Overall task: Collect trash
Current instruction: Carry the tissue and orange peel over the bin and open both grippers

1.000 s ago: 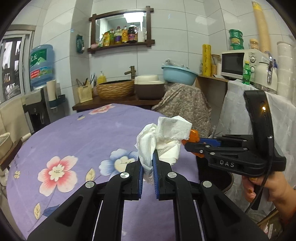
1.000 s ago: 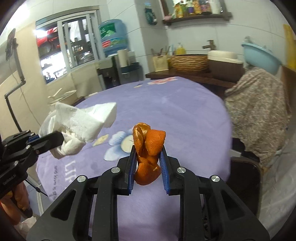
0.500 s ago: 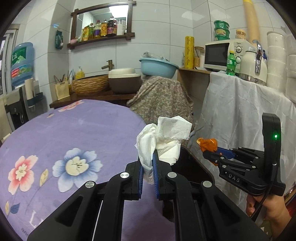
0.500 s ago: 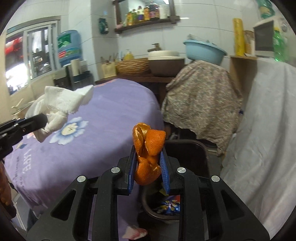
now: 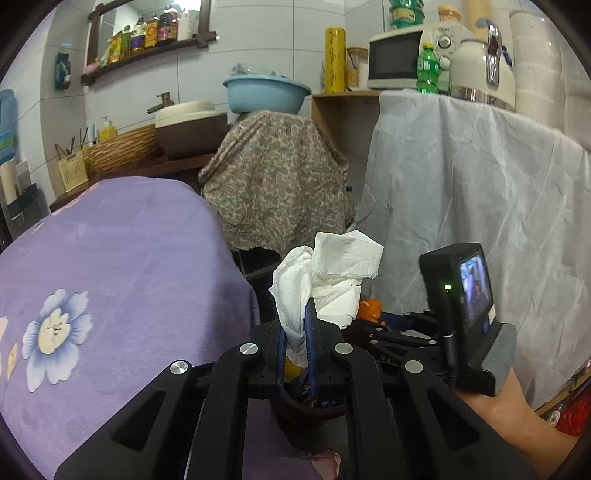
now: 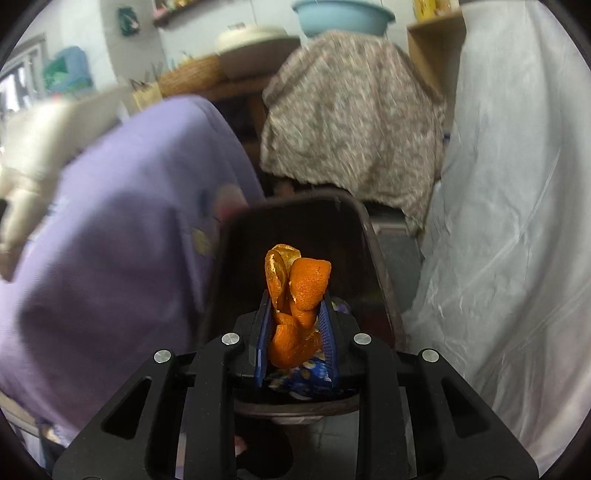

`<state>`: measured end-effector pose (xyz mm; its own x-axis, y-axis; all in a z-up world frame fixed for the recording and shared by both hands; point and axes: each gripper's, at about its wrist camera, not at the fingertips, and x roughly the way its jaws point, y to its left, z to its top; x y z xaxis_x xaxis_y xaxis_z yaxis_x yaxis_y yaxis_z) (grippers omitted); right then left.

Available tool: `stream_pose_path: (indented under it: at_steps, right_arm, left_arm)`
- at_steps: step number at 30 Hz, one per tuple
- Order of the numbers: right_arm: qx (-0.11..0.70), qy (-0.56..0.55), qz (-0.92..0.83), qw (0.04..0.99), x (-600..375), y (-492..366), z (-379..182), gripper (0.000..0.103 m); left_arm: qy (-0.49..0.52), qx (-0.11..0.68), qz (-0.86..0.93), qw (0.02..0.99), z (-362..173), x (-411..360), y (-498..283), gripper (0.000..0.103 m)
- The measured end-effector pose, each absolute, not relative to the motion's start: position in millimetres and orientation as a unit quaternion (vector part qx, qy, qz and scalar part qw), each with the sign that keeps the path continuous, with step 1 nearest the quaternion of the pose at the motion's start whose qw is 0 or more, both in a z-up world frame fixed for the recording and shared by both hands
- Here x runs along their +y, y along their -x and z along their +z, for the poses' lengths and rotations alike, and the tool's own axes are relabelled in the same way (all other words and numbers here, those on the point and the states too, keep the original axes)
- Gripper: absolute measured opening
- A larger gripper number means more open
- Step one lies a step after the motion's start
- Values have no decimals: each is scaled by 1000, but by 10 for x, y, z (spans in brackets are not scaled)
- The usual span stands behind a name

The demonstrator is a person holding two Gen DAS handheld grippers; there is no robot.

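While purple tablecloth (image 6: 110, 240) flanks it, bin (image 6: 295, 221) gapes beneath peel (image 6: 295, 295).

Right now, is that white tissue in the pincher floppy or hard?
Probably floppy: the white tissue bunches and folds above the left gripper, which pinches it nearly flat. It likely weighs very little, since its loose corner stands up unsupported.

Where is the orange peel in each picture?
Left wrist view: only a bit of the orange peel shows, right of centre, peeking out behind the white tissue.
Right wrist view: the peel is in the lower middle, pinched in the right gripper.
Shared landmark: the blue basin on the patterned cloth, up high in both.
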<state>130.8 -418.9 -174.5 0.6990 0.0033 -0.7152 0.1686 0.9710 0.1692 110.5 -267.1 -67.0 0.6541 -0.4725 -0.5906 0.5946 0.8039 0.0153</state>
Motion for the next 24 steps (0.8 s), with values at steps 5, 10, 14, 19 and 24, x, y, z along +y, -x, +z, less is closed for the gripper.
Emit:
stream_pose_path:
  at_steps: [5,10,14,19,24]
  right_arm:
    - [421,-138,-51,895,-4254,-1550,-2148,25]
    - [430,-135,-47,892,-4217,-1635,-2327,29]
    - [426,-139,-53,892,-4232,-1634,-2351,57]
    - [425,-132,-53,894,-4216,-1644,-2347,57]
    - [423,-135,-55,894,-4237,-1611,-2334,57]
  left_arm:
    - [-112,313,-288,898,-865,-2760,-1212,10]
    - [-121,318,-286,896,-917,-2784,-1246,10]
    - [-126,321,-285,894,-939,-2812,-1278,10]
    - [-129,330,-286,890,-1008,-2865,-1319,10]
    - [-137,333,-288,888,-1059,-2890,-1335,10]
